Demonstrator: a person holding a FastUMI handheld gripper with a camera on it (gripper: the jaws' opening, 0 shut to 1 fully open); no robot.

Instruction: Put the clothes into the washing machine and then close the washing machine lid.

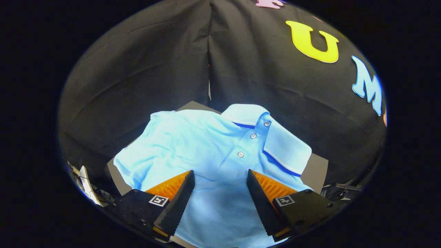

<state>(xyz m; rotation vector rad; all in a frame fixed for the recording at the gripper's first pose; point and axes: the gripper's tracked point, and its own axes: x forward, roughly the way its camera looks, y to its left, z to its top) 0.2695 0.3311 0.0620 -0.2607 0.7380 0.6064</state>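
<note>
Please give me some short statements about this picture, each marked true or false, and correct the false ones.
1. A light blue polo shirt lies spread on a grey surface. True.
2. The gripper is shut on the shirt. False: its fingers stand open, apart above the fabric.
3. The shirt's placket shows three buttons. True.
4. The collar is plain, with no trim. False: it carries a dark blue stripe along its edge.
5. The collar lies beyond the fingers, not between them. True.
</note>
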